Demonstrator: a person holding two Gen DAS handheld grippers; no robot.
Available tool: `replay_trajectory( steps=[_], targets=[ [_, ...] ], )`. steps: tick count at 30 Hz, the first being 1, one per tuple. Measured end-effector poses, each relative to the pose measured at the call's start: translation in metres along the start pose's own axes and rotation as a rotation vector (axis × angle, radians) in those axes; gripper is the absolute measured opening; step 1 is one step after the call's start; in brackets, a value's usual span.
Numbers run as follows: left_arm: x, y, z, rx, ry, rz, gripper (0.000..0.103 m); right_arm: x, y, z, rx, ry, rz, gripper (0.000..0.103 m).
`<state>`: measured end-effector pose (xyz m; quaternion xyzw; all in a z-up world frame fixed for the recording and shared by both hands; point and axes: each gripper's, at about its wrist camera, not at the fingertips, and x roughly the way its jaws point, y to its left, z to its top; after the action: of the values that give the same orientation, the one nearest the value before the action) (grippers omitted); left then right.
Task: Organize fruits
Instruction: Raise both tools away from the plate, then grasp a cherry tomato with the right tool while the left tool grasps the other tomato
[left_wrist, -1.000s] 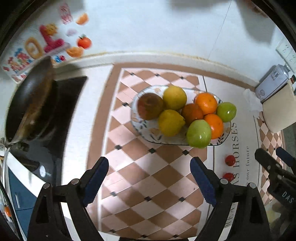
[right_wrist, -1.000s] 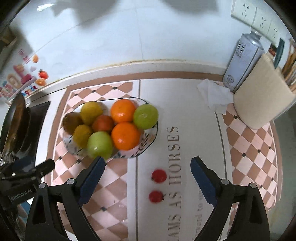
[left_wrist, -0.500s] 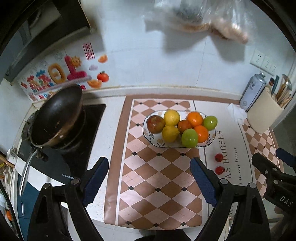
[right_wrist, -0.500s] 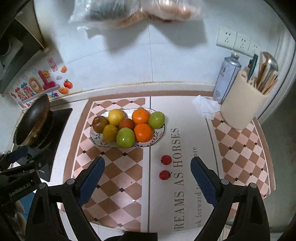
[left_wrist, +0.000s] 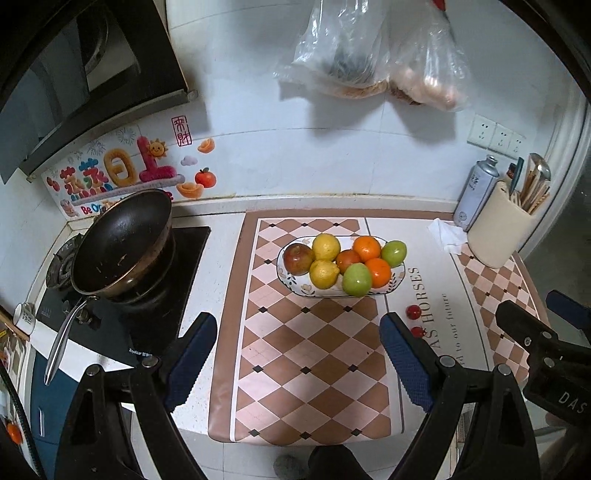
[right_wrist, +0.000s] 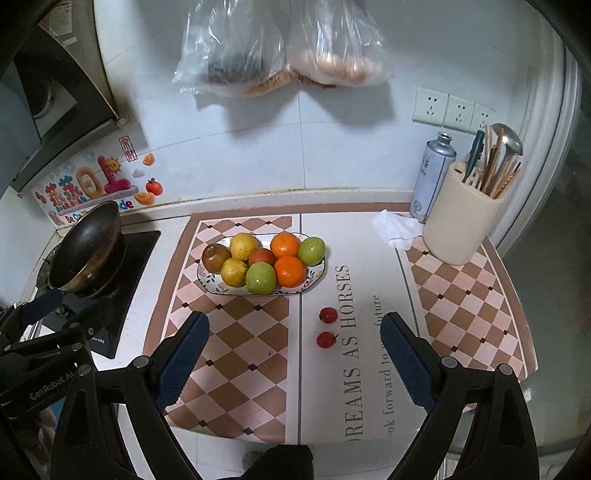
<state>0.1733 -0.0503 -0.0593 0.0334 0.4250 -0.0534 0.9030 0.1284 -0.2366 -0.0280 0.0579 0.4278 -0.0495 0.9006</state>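
Observation:
A patterned oval plate (left_wrist: 400, 279) (right_wrist: 318, 273) on the counter holds several fruits: two lemons (left_wrist: 325, 246), two oranges (left_wrist: 366, 246), two green apples (left_wrist: 356, 279), a red apple (left_wrist: 297, 259) and a red-orange fruit. Two cherry tomatoes (right_wrist: 328, 315) (right_wrist: 325, 339) lie on the mat in front of the plate, also in the left wrist view (left_wrist: 413, 312). My left gripper (left_wrist: 297, 345) is open and empty, high above the counter's front. My right gripper (right_wrist: 294, 345) is open and empty, above the tomatoes' near side.
A black pan (left_wrist: 123, 243) sits on the stove at left. A cream utensil holder (right_wrist: 460, 218), a spray can (right_wrist: 432, 177) and a crumpled tissue (right_wrist: 397, 227) stand at the back right. Plastic bags (right_wrist: 280, 48) hang on the wall.
Both grippers have pulled back and up from the plate, so the whole counter and wall now show. The fruits have not moved.

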Motion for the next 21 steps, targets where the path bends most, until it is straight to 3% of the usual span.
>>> replay_trajectory(
  steps=[9,12,15,19,21],
  targets=[
    [-0.008,-0.004,-0.007,-0.003,-0.012,-0.004,0.09,-0.021,-0.004,-0.008,0.063,-0.051,0.024,0.096],
    [-0.004,-0.005,-0.006,-0.014,-0.029,0.002,0.09,-0.014,-0.015,-0.004,0.094,-0.064,0.1,0.096],
    [0.01,-0.009,-0.002,-0.019,-0.04,0.046,0.093,0.017,-0.034,-0.002,0.149,-0.002,0.152,0.096],
    [0.053,-0.028,0.004,0.029,0.014,0.188,0.093,0.084,-0.07,-0.004,0.234,0.131,0.174,0.096],
    [0.082,-0.038,0.004,0.041,0.072,0.233,0.093,0.124,-0.086,-0.005,0.245,0.202,0.186,0.081]
  ],
)
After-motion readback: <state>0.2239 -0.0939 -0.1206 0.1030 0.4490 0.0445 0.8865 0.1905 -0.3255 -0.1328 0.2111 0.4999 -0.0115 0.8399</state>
